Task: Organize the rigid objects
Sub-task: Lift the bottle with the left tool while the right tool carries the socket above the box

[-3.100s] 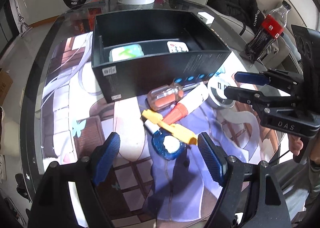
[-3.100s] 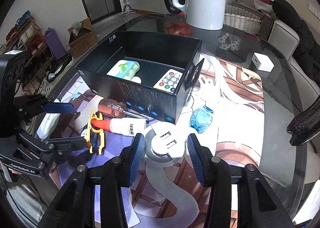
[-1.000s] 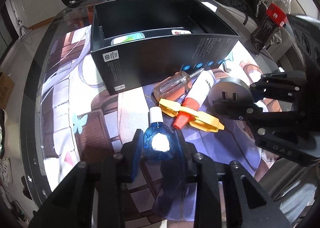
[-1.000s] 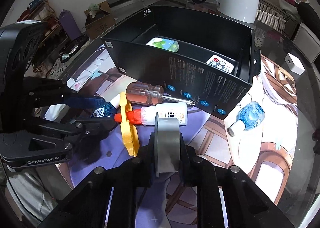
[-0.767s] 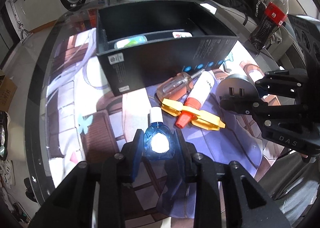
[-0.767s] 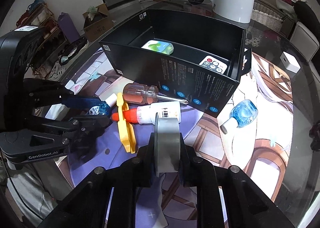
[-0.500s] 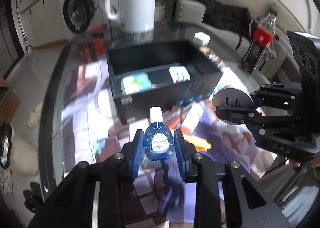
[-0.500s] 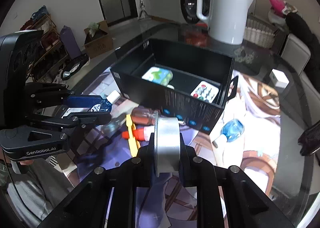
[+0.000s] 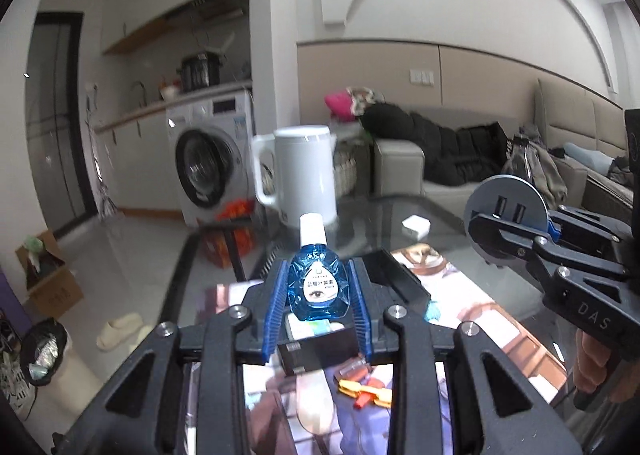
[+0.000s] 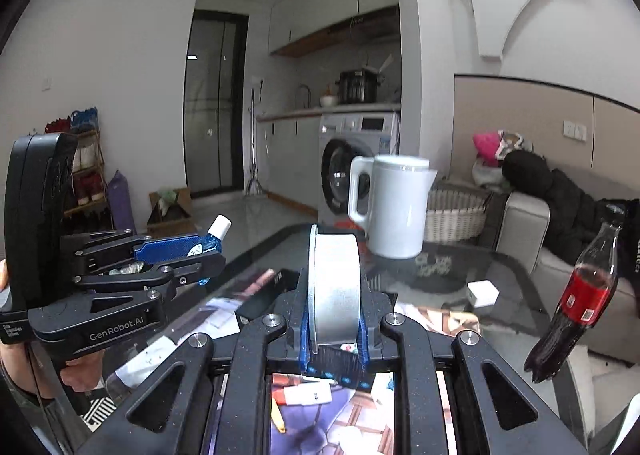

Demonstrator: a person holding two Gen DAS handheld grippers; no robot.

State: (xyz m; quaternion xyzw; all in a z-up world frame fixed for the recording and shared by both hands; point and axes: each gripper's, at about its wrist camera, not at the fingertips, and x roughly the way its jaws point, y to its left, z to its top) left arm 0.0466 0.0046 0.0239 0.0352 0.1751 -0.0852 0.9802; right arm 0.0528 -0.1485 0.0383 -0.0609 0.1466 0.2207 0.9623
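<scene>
Blue eye-drop bottle (image 9: 317, 286) clamped in left gripper (image 9: 317, 305) | grey disc (image 10: 334, 287) clamped in right gripper (image 10: 333, 339), above black box (image 9: 394, 283)

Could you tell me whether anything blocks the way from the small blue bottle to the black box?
Nothing visible does. The small blue white-capped bottle, clamped in the left gripper, hangs above the open black cardboard box, whose top is uncovered.
</scene>
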